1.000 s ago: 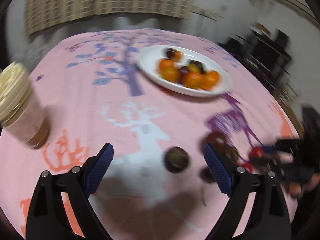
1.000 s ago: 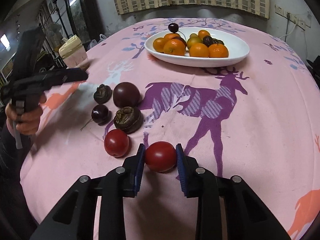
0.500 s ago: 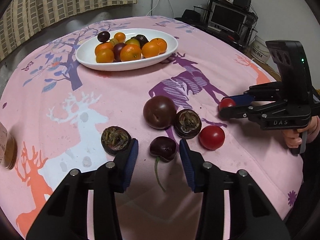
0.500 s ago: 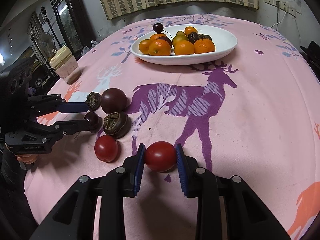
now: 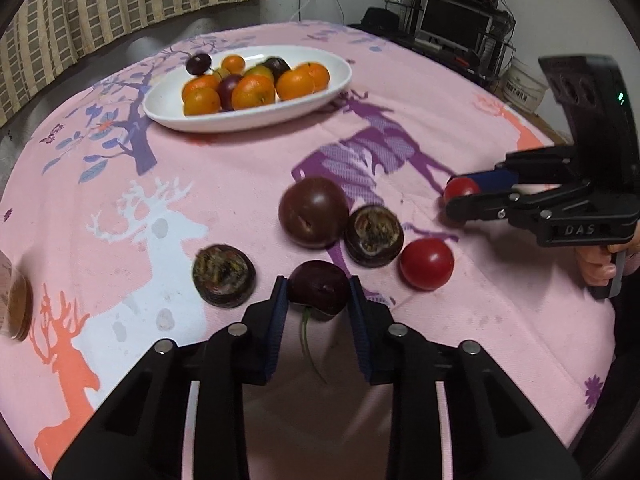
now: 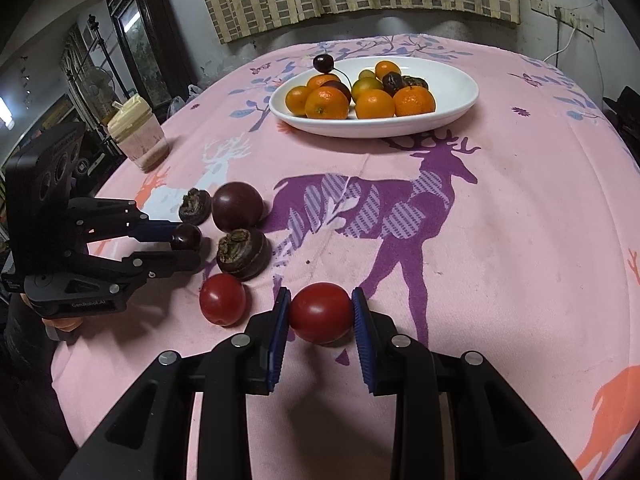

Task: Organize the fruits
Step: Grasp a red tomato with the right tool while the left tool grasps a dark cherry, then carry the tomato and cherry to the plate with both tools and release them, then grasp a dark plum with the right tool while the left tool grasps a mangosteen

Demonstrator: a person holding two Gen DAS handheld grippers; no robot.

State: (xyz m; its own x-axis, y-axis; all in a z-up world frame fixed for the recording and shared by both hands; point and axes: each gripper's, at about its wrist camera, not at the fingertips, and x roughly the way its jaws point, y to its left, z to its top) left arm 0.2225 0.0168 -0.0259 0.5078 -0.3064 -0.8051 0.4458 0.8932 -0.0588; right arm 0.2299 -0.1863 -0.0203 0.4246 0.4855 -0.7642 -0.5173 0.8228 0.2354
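Left wrist view. The left hand-held gripper [image 5: 318,292] is closed on a dark cherry [image 5: 319,287]: both blue pads press its sides, and its green stem trails back between the fingers. The cherry rests on the pink tablecloth of the bench [image 5: 248,184]. Just left of the left finger lies a dark shrivelled fruit [image 5: 224,275]. Ahead of the fingertips sits a large dark plum [image 5: 313,212], touching a second shrivelled fruit [image 5: 374,235] to its right. A loose red tomato [image 5: 427,263] lies just right of the right finger. Far ahead and slightly left stands a white oval plate [image 5: 336,82] loaded with oranges [image 5: 256,92] and dark fruit. At the right edge, the right hand-held gripper [image 5: 460,196] clamps a red tomato [image 5: 461,189].

Right wrist view. The right hand-held gripper [image 6: 320,312] is closed on the red tomato [image 6: 321,312], gripped between both blue pads at the fingertips, on the bench [image 6: 500,220]. The loose red tomato [image 6: 222,299] lies just left of the left finger. Ahead and left are the second shrivelled fruit [image 6: 243,254], the plum [image 6: 237,206] and the first shrivelled fruit [image 6: 195,205]. The left hand-held gripper [image 6: 188,246] enters from the left, holding the cherry [image 6: 186,236]. The plate [image 6: 460,96] stands far ahead. A lidded jar [image 6: 138,136] stands far ahead to the left.
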